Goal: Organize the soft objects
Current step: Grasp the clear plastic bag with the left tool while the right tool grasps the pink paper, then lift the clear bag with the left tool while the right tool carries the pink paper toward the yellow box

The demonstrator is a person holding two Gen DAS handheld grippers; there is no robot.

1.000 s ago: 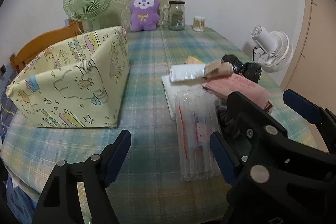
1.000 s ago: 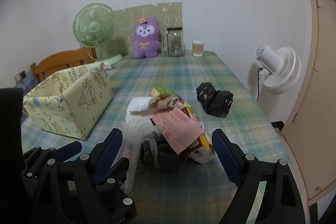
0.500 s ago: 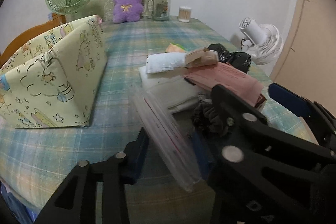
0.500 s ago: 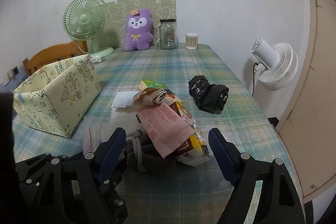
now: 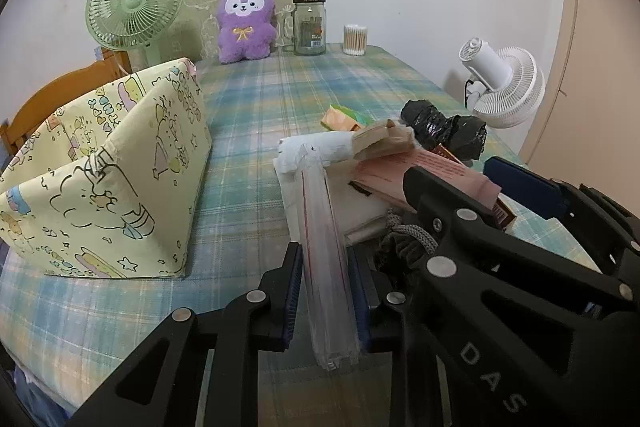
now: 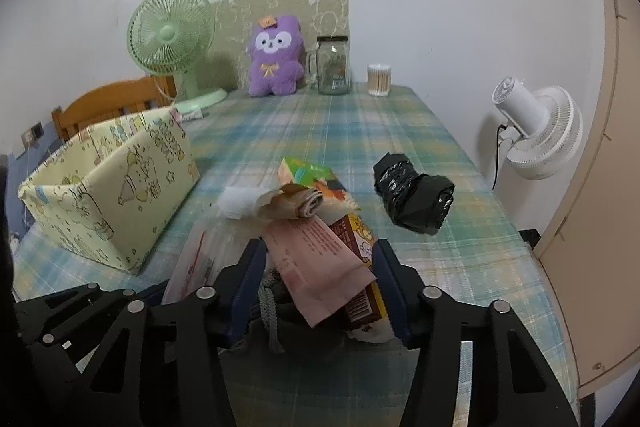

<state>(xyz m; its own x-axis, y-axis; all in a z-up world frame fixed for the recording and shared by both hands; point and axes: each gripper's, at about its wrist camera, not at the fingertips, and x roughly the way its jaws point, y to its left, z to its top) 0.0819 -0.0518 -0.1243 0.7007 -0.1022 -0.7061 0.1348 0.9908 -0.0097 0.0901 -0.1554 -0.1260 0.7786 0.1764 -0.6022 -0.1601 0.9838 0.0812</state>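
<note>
Left wrist view shows the left gripper point(image 5: 326, 301) closing on the slippery clear zip bag point(image 5: 326, 267), while the right gripper point(image 6: 318, 291), half open, closes around the pink pouch point(image 6: 316, 259), so the heaped pile may slide or scatter.

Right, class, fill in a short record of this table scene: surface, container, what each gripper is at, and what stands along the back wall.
surface: plaid tablecloth
container: yellow fabric bin, upright, left of the pile
left gripper: jaws closing on a clear zip bag, bag between them
right gripper: jaws closing around the pile: pink packet, grey pouch
apart from pile: black bag
back wall: green fan, purple plush, jar, cotton swabs
</note>
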